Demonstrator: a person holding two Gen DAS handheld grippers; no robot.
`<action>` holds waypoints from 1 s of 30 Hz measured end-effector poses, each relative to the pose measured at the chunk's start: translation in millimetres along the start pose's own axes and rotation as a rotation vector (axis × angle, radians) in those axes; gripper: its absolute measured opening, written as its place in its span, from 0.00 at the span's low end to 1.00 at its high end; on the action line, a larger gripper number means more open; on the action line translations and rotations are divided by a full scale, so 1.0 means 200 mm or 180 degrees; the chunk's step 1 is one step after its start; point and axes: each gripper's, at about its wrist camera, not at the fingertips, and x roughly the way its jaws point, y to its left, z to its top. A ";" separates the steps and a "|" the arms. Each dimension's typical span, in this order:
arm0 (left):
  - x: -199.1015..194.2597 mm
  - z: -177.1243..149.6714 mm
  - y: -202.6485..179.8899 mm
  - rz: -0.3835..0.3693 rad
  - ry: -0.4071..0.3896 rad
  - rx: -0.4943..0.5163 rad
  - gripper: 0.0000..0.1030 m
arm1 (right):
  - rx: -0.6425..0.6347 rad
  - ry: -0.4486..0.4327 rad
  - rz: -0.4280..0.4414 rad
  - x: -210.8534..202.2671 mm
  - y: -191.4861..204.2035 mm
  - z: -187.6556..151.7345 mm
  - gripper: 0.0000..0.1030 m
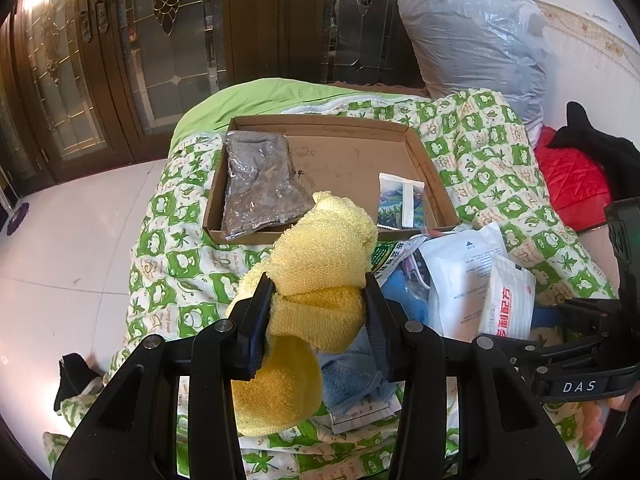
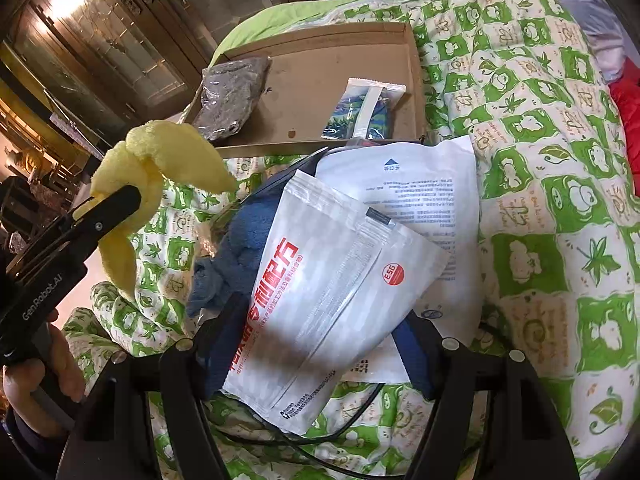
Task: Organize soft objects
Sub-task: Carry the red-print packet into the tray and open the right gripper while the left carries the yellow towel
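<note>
Pinching the yellow towel (image 1: 320,264) clear of the bed, the left tool (image 1: 318,316) has the box (image 1: 424,152) dead ahead at twelve o'clock; the right tool (image 2: 320,344) hangs spread around a white pouch (image 2: 332,292).

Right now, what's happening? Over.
Left tool shut on fluffy yellow towel. Right tool open around white red-lettered pouch. Shallow cardboard tray ahead.
</note>
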 end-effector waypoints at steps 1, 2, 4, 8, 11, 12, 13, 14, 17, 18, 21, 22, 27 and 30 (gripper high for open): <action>0.00 0.00 0.00 -0.0001 0.0002 0.0009 0.41 | -0.0015 0.0009 -0.0011 0.00 0.00 0.01 0.69; 0.00 0.00 0.00 -0.0001 0.0006 0.0016 0.41 | -0.0027 0.0012 -0.0018 0.00 0.00 0.01 0.69; 0.01 0.00 -0.01 0.0000 0.0013 0.0022 0.41 | -0.0063 0.0020 -0.0043 -0.01 0.00 0.02 0.69; 0.02 0.00 -0.01 0.0005 0.0025 0.0044 0.41 | -0.0139 0.0056 -0.0076 -0.01 0.00 0.03 0.69; 0.02 0.00 -0.01 0.0008 0.0032 0.0054 0.41 | -0.0190 0.0103 -0.0097 -0.02 -0.01 0.05 0.69; 0.03 0.01 -0.01 0.0007 0.0034 0.0060 0.41 | -0.0198 0.0133 -0.0097 -0.01 -0.01 0.06 0.69; 0.03 0.01 -0.01 0.0008 0.0035 0.0067 0.41 | -0.0201 0.0159 -0.0092 -0.01 -0.02 0.06 0.69; 0.03 0.01 -0.01 0.0009 0.0036 0.0066 0.41 | -0.0205 0.0195 -0.0087 -0.01 -0.03 0.07 0.69; 0.03 0.01 -0.02 0.0013 0.0044 0.0068 0.41 | -0.0279 0.0272 -0.0115 0.00 -0.04 0.10 0.69; 0.04 0.02 -0.02 0.0012 0.0048 0.0075 0.41 | -0.0303 0.0281 -0.0130 0.00 -0.04 0.11 0.69; 0.04 0.02 -0.02 0.0013 0.0059 0.0086 0.41 | -0.0398 0.0280 -0.0180 -0.02 -0.03 0.15 0.69; 0.05 0.02 -0.02 0.0013 0.0065 0.0092 0.41 | -0.0415 0.0278 -0.0185 -0.02 -0.03 0.16 0.69; 0.07 0.03 -0.02 0.0022 0.0089 0.0128 0.41 | -0.0503 0.0259 -0.0200 -0.02 -0.01 0.21 0.69; 0.08 0.04 -0.03 0.0030 0.0094 0.0153 0.41 | -0.0537 0.0265 -0.0206 -0.02 -0.01 0.23 0.69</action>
